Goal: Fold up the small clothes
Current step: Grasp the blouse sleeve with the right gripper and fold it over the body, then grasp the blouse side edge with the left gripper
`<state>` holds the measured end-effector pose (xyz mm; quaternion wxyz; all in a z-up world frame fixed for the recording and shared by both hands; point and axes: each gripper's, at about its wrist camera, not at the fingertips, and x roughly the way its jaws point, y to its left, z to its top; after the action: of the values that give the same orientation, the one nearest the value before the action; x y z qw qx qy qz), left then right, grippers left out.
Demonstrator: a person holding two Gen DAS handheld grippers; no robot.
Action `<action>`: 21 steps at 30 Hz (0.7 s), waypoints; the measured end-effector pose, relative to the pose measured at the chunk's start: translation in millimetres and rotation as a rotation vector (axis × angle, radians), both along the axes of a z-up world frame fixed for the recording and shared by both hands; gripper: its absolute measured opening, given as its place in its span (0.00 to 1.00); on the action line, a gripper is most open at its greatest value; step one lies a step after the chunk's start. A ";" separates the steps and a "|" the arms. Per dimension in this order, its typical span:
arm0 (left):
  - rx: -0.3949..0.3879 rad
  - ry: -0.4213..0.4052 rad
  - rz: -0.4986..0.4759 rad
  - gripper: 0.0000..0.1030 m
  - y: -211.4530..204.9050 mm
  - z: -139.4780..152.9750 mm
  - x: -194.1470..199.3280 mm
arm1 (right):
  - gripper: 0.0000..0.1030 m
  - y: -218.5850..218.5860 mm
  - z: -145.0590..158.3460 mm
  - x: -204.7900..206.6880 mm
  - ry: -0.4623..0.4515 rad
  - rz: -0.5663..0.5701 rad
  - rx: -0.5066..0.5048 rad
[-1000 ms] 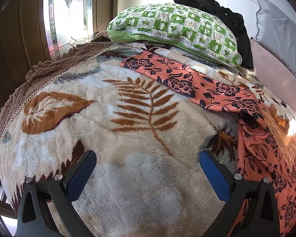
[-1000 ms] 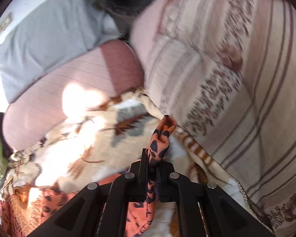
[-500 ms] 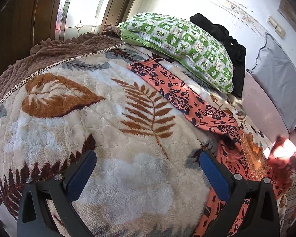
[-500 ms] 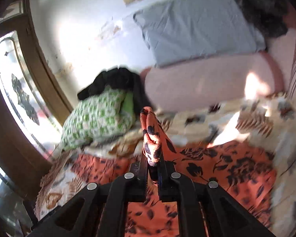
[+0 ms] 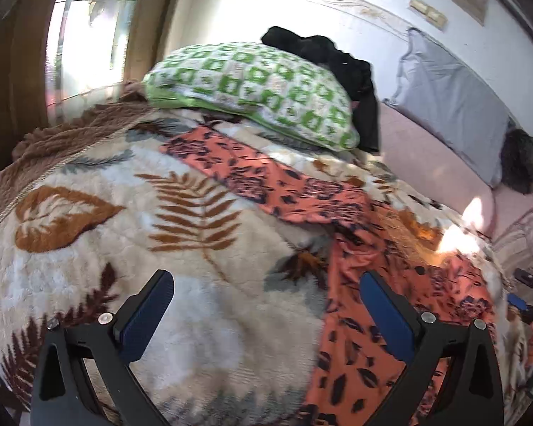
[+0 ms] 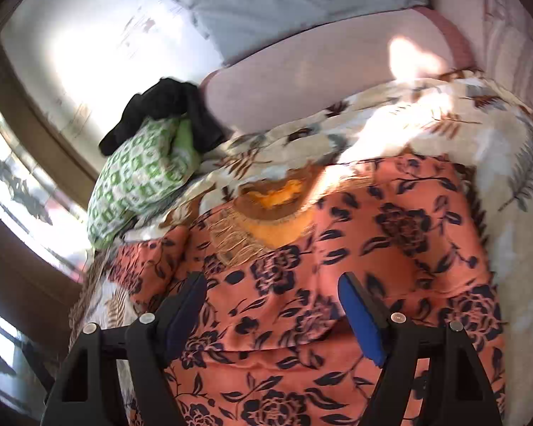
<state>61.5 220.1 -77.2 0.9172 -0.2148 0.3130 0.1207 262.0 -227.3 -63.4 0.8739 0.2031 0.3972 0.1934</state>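
Observation:
An orange garment with a dark floral print (image 6: 337, 277) lies spread on the leaf-patterned fleece blanket (image 5: 195, 248); in the left wrist view the garment (image 5: 373, 284) runs from the green pillow down to the right. A folded layer shows near its lower edge. My right gripper (image 6: 272, 305) is open and empty just above the garment. My left gripper (image 5: 266, 305) is open and empty above the blanket, its right finger (image 5: 387, 316) over the garment's left edge.
A green-and-white checked pillow (image 5: 252, 88) with black clothing (image 5: 337, 60) on it lies at the bed's head. A grey pillow (image 5: 451, 106) leans on the wall over pink bedding (image 6: 319, 85). A window (image 5: 89, 28) is at the left.
My right gripper has let go of the orange garment's corner and opened; the garment now lies flat beneath it. My left gripper has shifted slightly right, staying open.

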 end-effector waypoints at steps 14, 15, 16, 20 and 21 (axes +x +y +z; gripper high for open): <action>-0.344 0.352 -0.396 0.78 -123.4 -48.9 184.2 | 0.77 -44.6 -44.2 -57.3 -0.074 0.112 0.108; -0.344 0.377 -0.381 0.78 -122.4 -56.6 184.7 | 0.77 -47.2 -47.4 -58.5 -0.081 0.112 0.122; -0.345 0.396 -0.370 0.78 -122.4 -62.1 185.9 | 0.77 -49.9 -51.1 -59.1 -0.084 0.109 0.136; -0.338 0.413 -0.382 0.64 -128.7 -66.5 189.8 | 0.77 -58.9 -71.5 -56.4 -0.062 0.084 0.188; -0.315 0.440 -0.384 0.45 -132.1 -68.3 192.6 | 0.77 -60.0 -75.4 -55.4 -0.057 0.085 0.198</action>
<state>254.1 88.0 -145.5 0.7891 -0.2599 0.5533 -0.0605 206.6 -287.4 -138.8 0.8516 0.2657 0.3594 0.2741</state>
